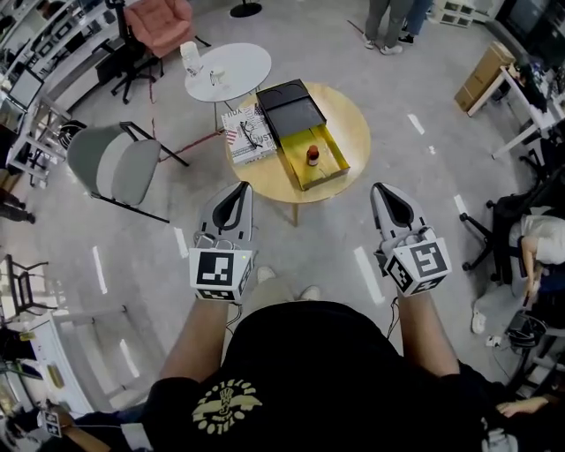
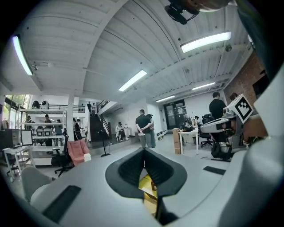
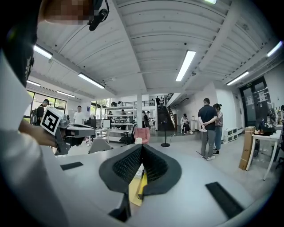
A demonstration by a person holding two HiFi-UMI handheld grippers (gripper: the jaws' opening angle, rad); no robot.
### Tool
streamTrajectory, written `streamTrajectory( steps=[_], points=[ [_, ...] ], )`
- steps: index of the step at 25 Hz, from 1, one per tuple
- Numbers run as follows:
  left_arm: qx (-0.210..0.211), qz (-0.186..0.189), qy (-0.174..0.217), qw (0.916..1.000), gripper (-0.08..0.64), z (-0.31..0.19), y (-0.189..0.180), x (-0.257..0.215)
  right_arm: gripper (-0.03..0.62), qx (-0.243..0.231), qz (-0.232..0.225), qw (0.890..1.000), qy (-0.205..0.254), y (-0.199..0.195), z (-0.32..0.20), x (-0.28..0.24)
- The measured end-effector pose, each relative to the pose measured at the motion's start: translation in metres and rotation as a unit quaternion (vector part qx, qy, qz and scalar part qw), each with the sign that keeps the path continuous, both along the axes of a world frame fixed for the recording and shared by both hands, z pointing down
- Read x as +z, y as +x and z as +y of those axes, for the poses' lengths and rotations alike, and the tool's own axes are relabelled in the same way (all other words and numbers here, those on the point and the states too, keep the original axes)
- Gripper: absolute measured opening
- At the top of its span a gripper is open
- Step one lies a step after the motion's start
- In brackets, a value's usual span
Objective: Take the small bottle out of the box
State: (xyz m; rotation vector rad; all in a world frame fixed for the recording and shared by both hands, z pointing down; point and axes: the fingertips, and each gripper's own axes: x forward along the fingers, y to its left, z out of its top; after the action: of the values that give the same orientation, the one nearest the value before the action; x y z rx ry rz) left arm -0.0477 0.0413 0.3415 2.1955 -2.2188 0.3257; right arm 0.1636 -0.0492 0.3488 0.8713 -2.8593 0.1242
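Seen from the head camera, a person holds the left hand-held gripper (image 1: 239,189) and the right hand-held gripper (image 1: 382,189) side by side over bare floor (image 1: 353,221), well apart from each other. Each one's own view shows its jaws pressed together with nothing between them. Their tips stop just short of the near edge of a round wooden bench (image 1: 351,119).

An open yellow box (image 1: 334,157) lies on the bench, its near end close to that edge. The small bottle (image 1: 312,157) stands upright inside, roughly mid-box and clear of the walls. A black lid (image 1: 291,108) sits against the box's far end, and a white printed book (image 1: 247,132) lies along its left side.

Open floor runs to the right of the bench, while a grey chair (image 1: 110,163) stands to its left. Beyond the bench, a small white round table (image 1: 231,71) sits close to its far-left rim. A pink chair (image 1: 161,22) and standing people (image 1: 388,22) fill the background.
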Motion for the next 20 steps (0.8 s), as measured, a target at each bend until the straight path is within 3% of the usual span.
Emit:
streamTrajectory(
  steps=[9, 20],
  points=[
    [0.009, -0.005, 0.0, 0.9999, 0.016, -0.012, -0.017, 0.002, 0.015, 0.006, -0.003, 1.0, -0.005, -0.017, -0.009, 0.006],
    [0.04, -0.005, 0.009, 0.9991, 0.017, -0.071, -0.036, -0.001, 0.014, 0.027, 0.006, 1.0, -0.008, -0.04, -0.047, 0.009]
  ],
)
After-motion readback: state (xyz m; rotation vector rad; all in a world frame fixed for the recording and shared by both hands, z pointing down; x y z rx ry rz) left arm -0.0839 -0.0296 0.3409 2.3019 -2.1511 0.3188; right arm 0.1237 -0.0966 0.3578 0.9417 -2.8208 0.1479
